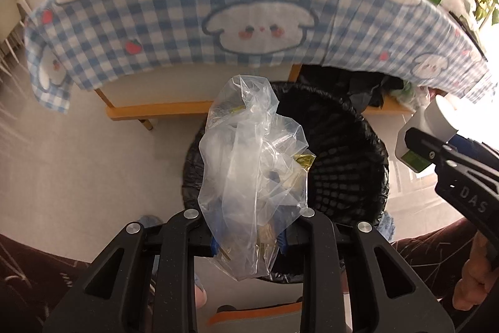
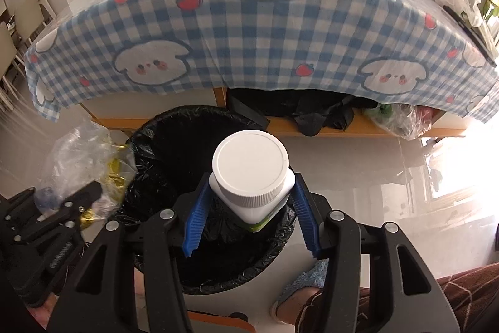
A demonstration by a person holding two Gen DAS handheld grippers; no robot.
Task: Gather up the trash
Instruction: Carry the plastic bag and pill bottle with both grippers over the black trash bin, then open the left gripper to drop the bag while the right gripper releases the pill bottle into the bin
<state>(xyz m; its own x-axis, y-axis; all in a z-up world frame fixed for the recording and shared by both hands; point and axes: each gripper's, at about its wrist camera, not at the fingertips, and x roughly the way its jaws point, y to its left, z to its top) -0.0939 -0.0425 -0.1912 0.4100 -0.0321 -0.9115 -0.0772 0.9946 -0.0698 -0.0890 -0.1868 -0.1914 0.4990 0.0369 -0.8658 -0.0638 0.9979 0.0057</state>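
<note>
Crinkled clear plastic bag (image 1: pixel 249 164), smooth white plastic bottle (image 2: pixel 251 177), glossy black bin liner (image 2: pixel 156 164), checked cloth tablecloth (image 2: pixel 249 46)

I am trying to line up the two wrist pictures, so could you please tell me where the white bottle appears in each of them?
Left wrist view: the white bottle is at the far right edge, clamped in the right gripper.
Right wrist view: the white bottle is in the centre, held between the blue fingers, cap toward the camera.
Shared landmark: the black-lined bin on the floor below both grippers.
</note>
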